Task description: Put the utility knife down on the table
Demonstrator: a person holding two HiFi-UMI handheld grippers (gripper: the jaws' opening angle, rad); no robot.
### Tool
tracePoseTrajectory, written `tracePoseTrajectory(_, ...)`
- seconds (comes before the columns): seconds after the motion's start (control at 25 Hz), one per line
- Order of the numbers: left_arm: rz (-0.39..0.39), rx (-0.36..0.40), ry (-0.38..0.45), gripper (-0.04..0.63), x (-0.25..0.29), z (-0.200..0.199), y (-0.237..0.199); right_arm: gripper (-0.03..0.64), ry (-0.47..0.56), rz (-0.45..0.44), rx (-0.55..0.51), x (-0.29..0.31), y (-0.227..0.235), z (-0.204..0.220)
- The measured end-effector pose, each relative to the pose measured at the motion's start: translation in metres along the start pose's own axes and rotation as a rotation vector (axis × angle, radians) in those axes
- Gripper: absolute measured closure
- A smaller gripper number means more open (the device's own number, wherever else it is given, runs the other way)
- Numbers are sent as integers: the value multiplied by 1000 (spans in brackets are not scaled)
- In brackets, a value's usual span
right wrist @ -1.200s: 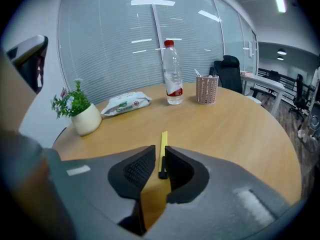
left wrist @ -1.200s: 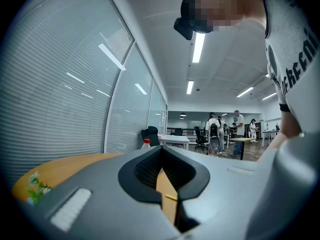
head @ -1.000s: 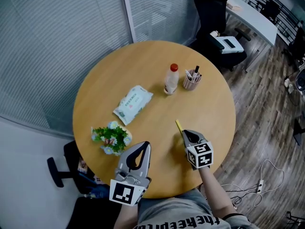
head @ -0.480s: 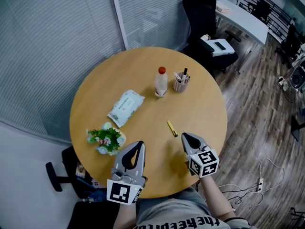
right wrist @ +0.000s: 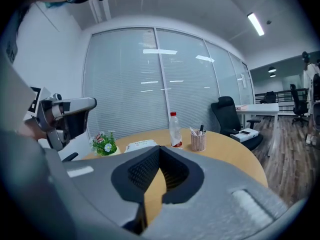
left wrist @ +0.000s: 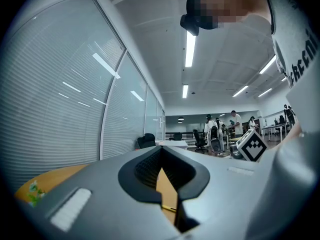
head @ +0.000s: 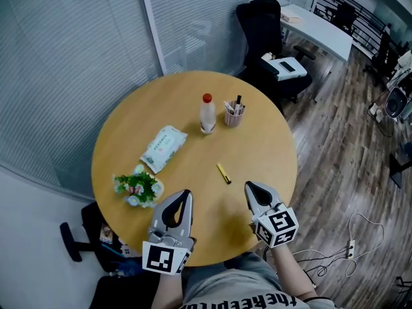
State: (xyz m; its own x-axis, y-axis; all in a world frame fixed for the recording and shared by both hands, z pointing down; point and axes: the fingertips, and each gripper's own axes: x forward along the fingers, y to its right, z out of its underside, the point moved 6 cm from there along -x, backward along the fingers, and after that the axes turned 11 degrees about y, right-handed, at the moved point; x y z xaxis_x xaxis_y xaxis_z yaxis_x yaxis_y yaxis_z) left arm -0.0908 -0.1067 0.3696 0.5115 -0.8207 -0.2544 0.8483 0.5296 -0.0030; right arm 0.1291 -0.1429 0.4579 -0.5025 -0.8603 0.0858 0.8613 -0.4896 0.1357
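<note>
Table: I'm looking down on a round wooden table [head: 257,140], with a blind-covered glass wall [head: 77,76] behind it and plank floor [head: 335,147] to its right.
Knife: the yellow utility knife [head: 223,173] lies flat near the table's middle, ahead of my right gripper [head: 248,185] and not touching it.
Left gripper [head: 187,192]: jaws together, holding nothing.
Right gripper: jaws together, holding nothing.
Around: bottle [head: 206,113] and pen cup [head: 233,114] stand side by side beyond the knife; wipes pack [head: 163,148] and potted plant [head: 137,187] sit at left, well apart from it.
Beyond: black office chair [head: 264,24].

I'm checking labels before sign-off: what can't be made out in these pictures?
Utility knife: head view, too small to tell whether its blade is out.
Wipes pack print: head view, too small to read.
Table near edge: head view, hidden by left gripper and right gripper.
</note>
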Motion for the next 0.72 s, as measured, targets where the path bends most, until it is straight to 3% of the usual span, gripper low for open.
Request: tracePoseTrajectory(0.72,15,32,38,583,-5,-20,32,615,206,12,-77,-61,-12,-67)
